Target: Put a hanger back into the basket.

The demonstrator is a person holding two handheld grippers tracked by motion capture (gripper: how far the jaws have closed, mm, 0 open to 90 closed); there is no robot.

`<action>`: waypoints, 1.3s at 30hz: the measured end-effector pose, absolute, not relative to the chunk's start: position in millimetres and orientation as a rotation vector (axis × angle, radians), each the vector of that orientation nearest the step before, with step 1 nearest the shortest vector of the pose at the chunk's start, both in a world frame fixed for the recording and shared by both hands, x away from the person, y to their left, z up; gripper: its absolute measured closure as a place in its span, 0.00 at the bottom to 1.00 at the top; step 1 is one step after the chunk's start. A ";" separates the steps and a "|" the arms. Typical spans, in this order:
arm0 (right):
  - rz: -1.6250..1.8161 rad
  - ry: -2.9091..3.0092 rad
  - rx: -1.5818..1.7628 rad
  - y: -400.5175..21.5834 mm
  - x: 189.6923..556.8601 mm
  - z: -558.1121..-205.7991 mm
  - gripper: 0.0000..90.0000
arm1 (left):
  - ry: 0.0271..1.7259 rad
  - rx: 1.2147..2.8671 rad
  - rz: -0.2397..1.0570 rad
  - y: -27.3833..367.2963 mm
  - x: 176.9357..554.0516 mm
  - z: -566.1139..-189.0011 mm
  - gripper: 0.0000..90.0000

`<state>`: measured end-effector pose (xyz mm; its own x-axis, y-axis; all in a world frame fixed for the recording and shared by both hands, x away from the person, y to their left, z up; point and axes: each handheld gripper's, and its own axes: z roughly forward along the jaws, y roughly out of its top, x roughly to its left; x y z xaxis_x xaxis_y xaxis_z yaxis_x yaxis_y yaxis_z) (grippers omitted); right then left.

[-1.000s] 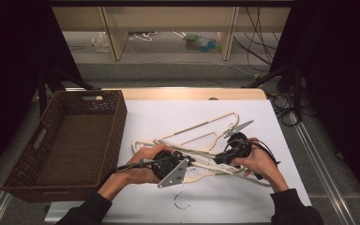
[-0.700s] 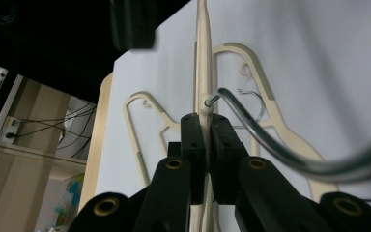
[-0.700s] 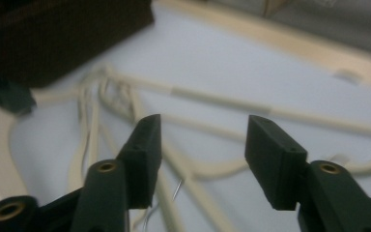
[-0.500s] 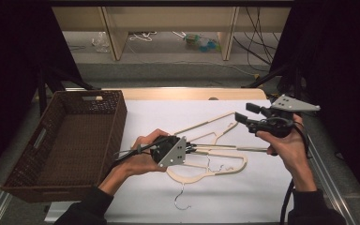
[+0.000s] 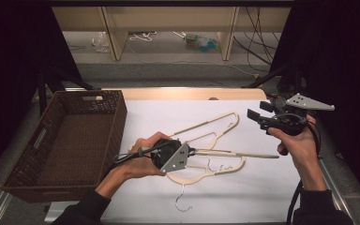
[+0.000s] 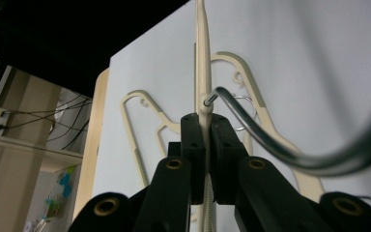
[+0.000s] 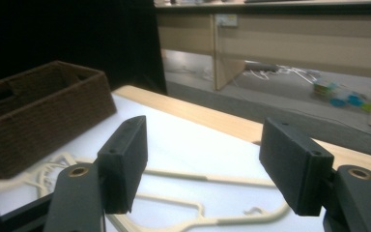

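Observation:
My left gripper (image 5: 191, 151) is shut on a cream plastic hanger (image 5: 243, 154) and holds it just above the white table. In the left gripper view the jaws (image 6: 206, 130) pinch the hanger's neck (image 6: 202, 72), and its metal hook (image 6: 270, 140) curves off to the right. Two more cream hangers lie under it, one farther back (image 5: 218, 121) and one nearer (image 5: 206, 172) with a wire hook (image 5: 183, 204). My right gripper (image 5: 255, 117) hangs raised at the table's right edge. Its jaws (image 7: 207, 164) have just been opening and have nothing between them.
A dark brown wicker basket (image 5: 117, 122) stands on the left side of the table, seen also as the basket (image 7: 38, 111) in the right gripper view. The white sheet (image 5: 262, 197) covers the table. Shelving and cables lie beyond the far edge.
My right gripper has left the hangers, opened, and risen to the right edge of the table. My left gripper has kept its grip and lifted the hanger a little.

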<state>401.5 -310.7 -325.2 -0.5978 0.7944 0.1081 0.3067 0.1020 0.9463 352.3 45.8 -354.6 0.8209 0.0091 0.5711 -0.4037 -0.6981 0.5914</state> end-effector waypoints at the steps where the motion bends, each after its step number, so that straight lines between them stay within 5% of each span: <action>1: 1.488 1.966 1.089 -313.1 400.5 -324.2 0.38 | -0.283 2.253 0.727 46.9 353.5 -352.1 0.95; 24: 1.414 1.883 1.193 -356.1 379.6 -322.2 0.33 | 0.092 2.214 0.543 83.6 371.7 -314.0 0.95; 39: 1.383 1.942 1.148 -339.8 359.8 -336.8 0.31 | 0.462 2.082 0.400 121.2 373.6 -288.1 0.95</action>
<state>359.8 -339.8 -336.8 -0.5259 0.8471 0.0770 0.3495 0.1327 0.9275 373.6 121.2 -288.1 0.8758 0.4720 0.1005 0.1676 -0.4928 0.8538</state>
